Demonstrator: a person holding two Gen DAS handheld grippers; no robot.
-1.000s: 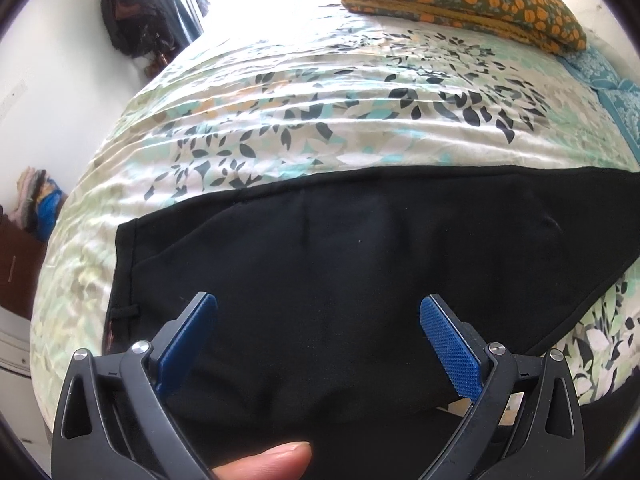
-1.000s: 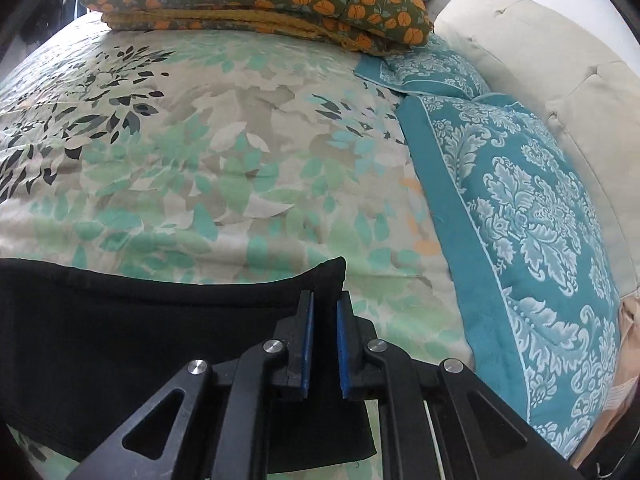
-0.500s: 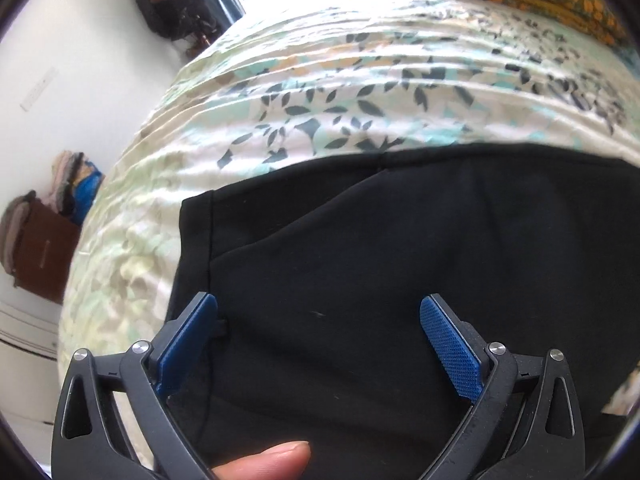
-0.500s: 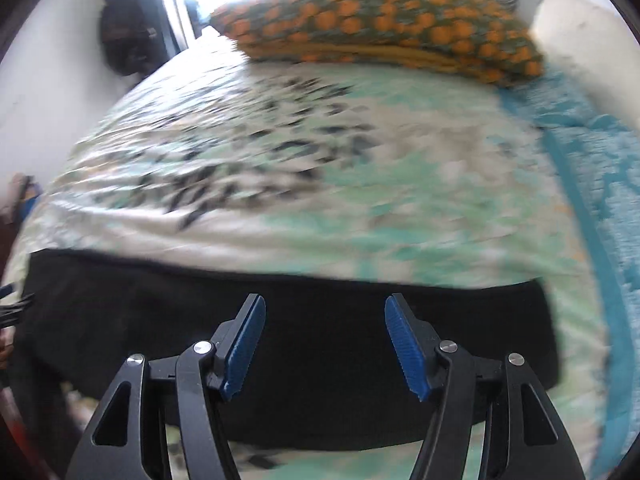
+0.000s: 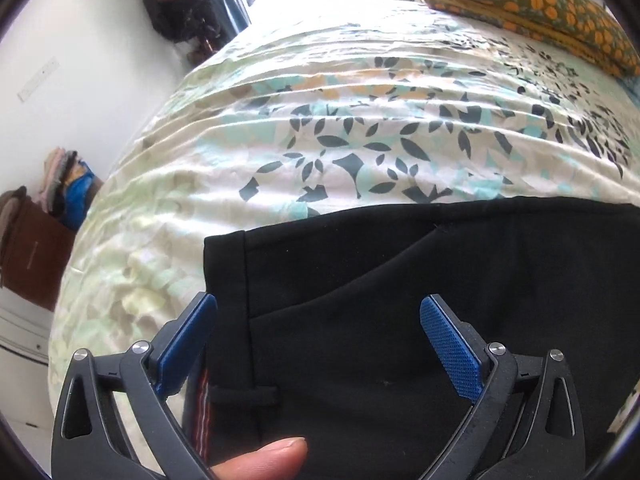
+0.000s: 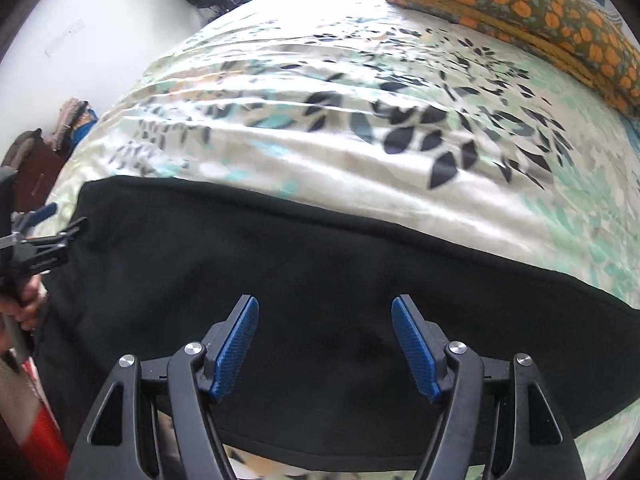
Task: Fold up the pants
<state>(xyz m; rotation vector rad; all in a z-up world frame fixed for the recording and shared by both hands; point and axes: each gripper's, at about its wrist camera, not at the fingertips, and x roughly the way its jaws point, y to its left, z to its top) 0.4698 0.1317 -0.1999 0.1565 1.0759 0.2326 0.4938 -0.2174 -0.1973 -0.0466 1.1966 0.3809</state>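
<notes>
Black pants (image 5: pixel 420 320) cut off right; bedsheet (image 6: pixel 320 128) blurred.

Bedspread (image 5: pixel 360 128) beyond the pants (image 5: pixel 400 300) lies open up to the orange-patterned pillow (image 5: pixel 540 4).

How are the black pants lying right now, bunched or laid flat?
Laid flat: the black pants form one long smooth strip across the floral bedsheet, waistband end squared off, no bunching visible.
</notes>
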